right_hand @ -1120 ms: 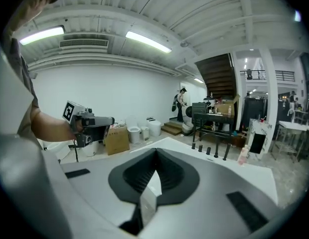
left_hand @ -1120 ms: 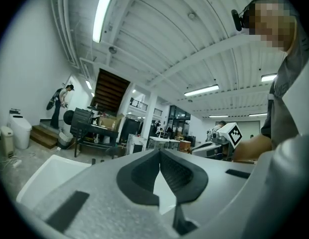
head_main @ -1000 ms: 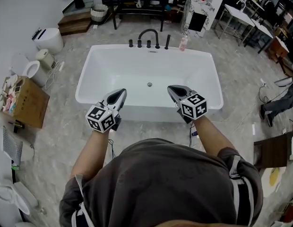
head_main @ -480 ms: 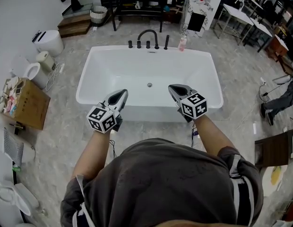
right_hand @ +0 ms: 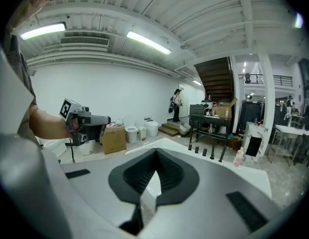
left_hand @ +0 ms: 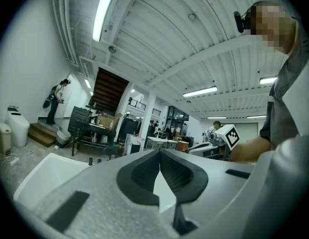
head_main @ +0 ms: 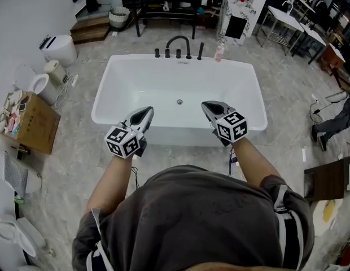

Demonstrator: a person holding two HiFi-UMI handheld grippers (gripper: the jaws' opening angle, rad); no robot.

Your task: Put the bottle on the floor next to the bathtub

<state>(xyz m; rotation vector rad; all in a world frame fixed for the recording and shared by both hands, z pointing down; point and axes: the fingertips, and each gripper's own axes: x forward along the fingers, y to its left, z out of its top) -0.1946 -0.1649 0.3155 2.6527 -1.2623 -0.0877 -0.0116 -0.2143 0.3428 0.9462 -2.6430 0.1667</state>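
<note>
left gripper [head_main: 144,111] and right gripper [head_main: 206,105] held out (both closed, empty).

A big workshop hall, not a home: a freestanding bathtub [head_main: 178,135] and loose toilets [head_main: 57,47] on bare floor [head_main: 73,151], worktables [head_main: 289,19], strip lights [left_hand: 103,11] overhead.

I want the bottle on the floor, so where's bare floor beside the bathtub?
Widest bare floor lies right of the bathtub, toward the tables. The left side is crowded by box, toilet and cables.
</note>
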